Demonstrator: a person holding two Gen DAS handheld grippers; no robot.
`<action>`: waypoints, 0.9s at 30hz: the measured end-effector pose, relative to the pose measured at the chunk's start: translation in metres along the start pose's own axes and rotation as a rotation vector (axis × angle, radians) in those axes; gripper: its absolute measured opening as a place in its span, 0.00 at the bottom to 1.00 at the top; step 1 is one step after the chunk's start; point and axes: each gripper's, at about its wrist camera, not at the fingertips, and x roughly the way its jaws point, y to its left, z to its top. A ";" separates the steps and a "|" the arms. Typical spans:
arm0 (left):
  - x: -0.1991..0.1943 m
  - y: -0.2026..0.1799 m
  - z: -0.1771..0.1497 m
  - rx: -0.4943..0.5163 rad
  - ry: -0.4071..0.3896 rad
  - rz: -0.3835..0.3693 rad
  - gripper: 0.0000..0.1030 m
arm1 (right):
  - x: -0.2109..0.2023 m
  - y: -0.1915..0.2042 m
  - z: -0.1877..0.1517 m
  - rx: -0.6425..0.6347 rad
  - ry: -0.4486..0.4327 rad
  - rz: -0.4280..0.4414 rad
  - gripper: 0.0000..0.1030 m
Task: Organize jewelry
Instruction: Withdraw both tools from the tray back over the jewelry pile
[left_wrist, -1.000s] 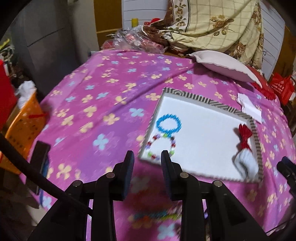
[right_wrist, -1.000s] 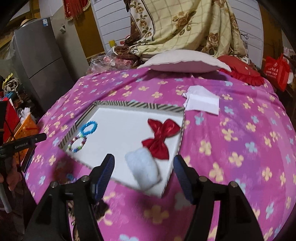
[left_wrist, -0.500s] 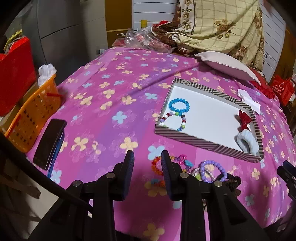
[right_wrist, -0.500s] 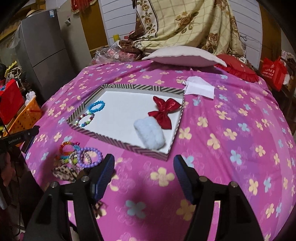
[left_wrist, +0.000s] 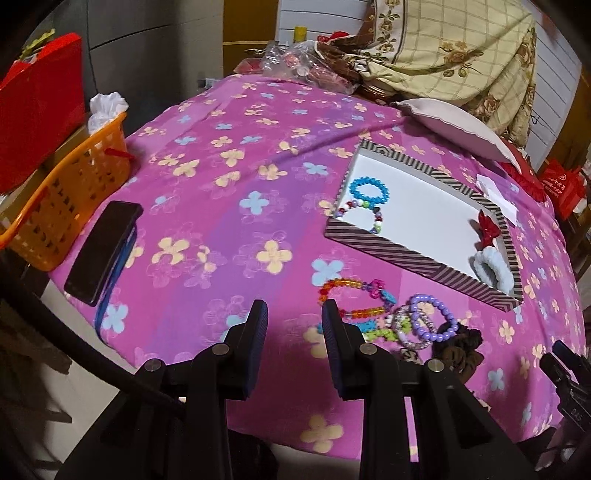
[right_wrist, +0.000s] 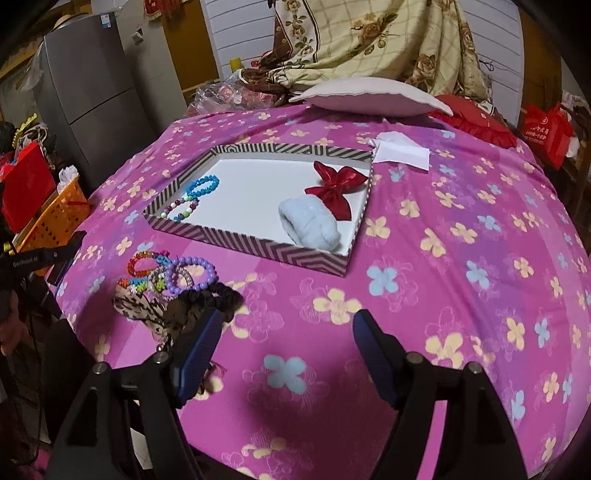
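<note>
Right under my claws lay the pink sheet, and both claws were empty: my left claw stood partly open with only cloth between its fingers, my right claw was wide, its jaws just having spread further, nothing between them. Just past my left claw's right finger, the loose pile: a rainbow bracelet, a purple bracelet, a dark scrunchie touching my right claw's left finger. Light, beaded, limp on elastic, I reckoned; slippery beads, so I'd pinch across one strand, not the whole ring. Beyond, the striped tray held a blue bracelet, a mixed-bead bracelet, a white scrunchie and a red bow.
</note>
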 end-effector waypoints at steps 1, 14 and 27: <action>0.001 0.003 0.000 -0.006 0.003 0.001 0.44 | -0.001 0.000 -0.001 -0.002 0.000 -0.001 0.75; 0.030 0.013 -0.005 -0.062 0.081 -0.036 0.48 | 0.026 0.025 -0.010 -0.029 0.059 0.062 0.75; 0.052 0.011 0.002 -0.071 0.108 -0.049 0.48 | 0.071 0.065 0.002 -0.064 0.125 0.132 0.74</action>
